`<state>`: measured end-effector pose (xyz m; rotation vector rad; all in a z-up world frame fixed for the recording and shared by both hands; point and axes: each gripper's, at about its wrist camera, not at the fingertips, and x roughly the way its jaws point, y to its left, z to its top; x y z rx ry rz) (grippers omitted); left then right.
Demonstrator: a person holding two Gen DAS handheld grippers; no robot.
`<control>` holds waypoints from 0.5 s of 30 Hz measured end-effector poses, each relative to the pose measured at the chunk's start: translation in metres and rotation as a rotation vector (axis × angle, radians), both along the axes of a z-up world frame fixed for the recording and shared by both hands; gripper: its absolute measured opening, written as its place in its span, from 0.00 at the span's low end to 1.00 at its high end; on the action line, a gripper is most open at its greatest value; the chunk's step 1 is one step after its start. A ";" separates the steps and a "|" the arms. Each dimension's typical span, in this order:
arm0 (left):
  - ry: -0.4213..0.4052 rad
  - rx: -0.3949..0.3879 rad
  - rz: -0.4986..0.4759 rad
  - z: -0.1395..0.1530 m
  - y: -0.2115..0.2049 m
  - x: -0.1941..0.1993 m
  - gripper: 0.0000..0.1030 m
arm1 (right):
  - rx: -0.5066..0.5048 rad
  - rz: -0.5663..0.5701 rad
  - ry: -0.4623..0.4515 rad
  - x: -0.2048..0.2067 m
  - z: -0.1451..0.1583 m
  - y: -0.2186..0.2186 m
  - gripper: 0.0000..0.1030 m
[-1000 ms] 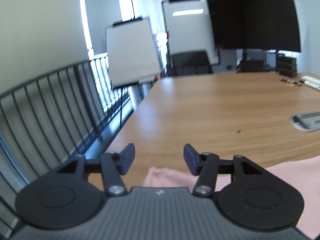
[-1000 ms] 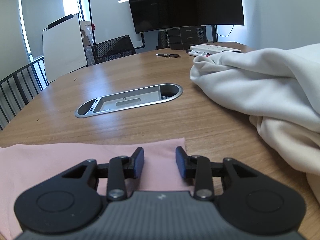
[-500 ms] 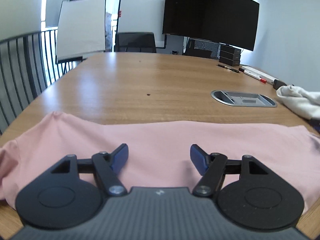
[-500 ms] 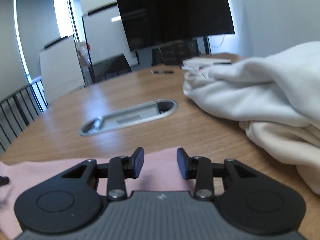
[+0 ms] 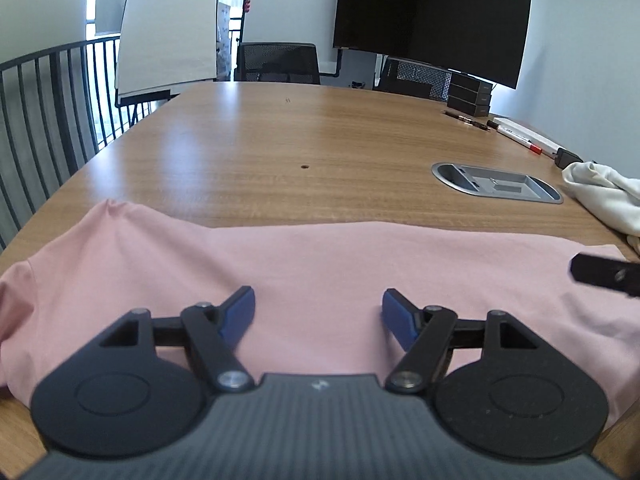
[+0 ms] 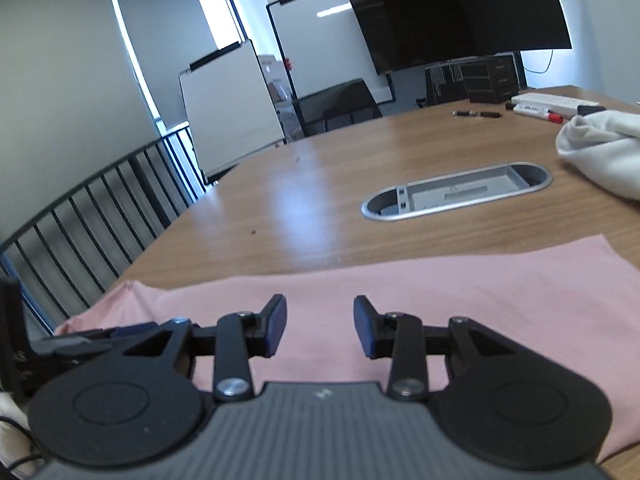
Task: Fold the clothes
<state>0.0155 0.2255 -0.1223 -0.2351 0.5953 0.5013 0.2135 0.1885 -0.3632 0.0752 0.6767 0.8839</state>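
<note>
On the worktop (image 5: 320, 152), near edge, a pink shirt (image 5: 320, 264) was laid out flat. Left gripper (image 5: 318, 312) was held over its middle, jaws spread wide, nothing pinched. Right gripper (image 6: 320, 322) was held over the same shirt, jaws also apart. White clothes (image 6: 600, 152) were piled beside a cable tray (image 6: 456, 194).

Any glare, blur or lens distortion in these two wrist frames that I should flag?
Left wrist: sharp; fisheye bends the railing, and soft window glare lies on the table beyond the pink shirt. Right wrist: tilted horizon, slight softness, brighter glare patch on the table, window blown out. Both tools, left and right, are in focus.
</note>
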 end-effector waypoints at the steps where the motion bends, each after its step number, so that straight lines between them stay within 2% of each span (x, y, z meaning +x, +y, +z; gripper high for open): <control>1: 0.001 0.002 -0.001 0.000 -0.001 0.000 0.67 | -0.016 -0.007 0.002 0.000 -0.003 0.004 0.42; 5: 0.003 0.010 -0.001 -0.001 -0.003 0.003 0.68 | -0.067 -0.066 0.011 0.005 -0.014 0.002 0.42; 15: -0.002 0.004 0.004 -0.001 -0.002 0.003 0.72 | -0.086 -0.211 0.020 0.033 -0.026 -0.072 0.28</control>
